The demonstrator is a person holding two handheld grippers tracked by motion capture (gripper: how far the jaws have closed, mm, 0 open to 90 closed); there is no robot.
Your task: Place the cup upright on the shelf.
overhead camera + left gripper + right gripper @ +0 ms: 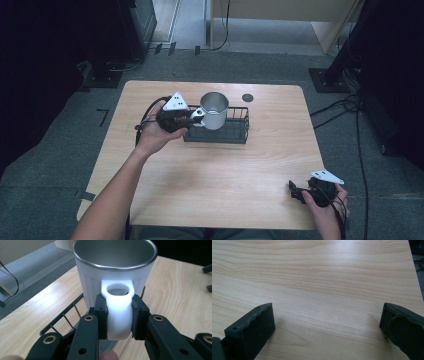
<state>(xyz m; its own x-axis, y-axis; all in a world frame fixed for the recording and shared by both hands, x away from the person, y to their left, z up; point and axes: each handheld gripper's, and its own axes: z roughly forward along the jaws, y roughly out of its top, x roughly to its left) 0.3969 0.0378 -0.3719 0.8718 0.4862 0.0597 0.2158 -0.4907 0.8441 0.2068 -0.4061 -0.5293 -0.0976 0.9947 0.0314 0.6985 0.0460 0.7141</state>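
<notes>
- Our left gripper clamps the mug's white handle above the basket, toward the table's far edge.
- Our right gripper gapes wide, empty, at the near right corner.

We found no readable text, label, brand, number or sign anywhere. Mug was plain white outside, bare metal inside. Wooden table carried no print. Grey plate on left gripper showed small dots, no characters we could read.
</notes>
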